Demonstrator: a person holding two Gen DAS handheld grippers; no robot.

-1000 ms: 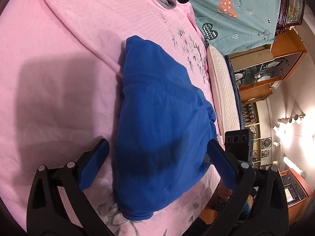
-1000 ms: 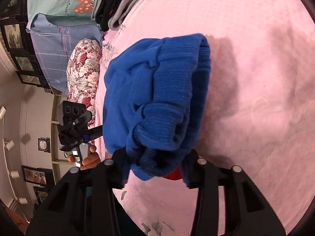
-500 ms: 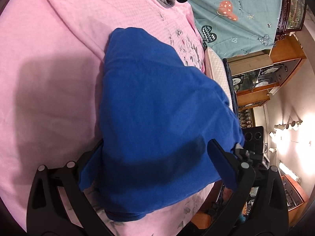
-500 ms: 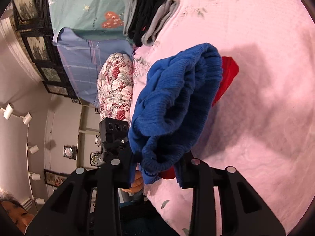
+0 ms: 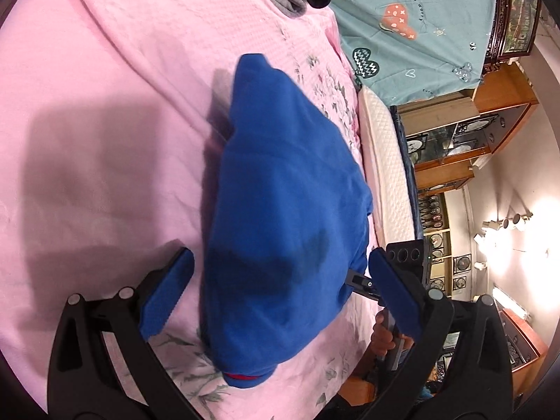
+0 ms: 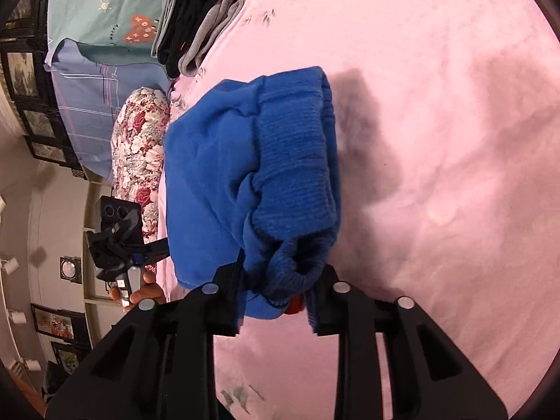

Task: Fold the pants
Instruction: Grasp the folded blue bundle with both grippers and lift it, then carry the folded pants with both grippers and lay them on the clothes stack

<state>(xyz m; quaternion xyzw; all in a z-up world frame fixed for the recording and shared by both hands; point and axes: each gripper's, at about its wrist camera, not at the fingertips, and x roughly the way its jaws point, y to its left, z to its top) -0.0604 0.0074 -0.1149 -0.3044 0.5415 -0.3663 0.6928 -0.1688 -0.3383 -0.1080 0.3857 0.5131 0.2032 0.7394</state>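
I have just lowered the folded blue fleece pants [image 5: 280, 217] back onto the pink bedspread [image 5: 105, 140]. My left tongs [image 5: 276, 294] are spread wide; my right tongs [image 6: 276, 311] pinch the ribbed hem, so the fold looks nearly finished.

Black-framed tool [image 5: 280, 280], blue pads [image 5: 164, 290], silver screws

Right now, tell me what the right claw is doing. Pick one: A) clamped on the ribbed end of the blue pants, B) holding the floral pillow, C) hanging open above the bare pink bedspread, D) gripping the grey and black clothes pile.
A: in the right wrist view the right claw has its fingers pressed against the bunched ribbed end of the blue pants.
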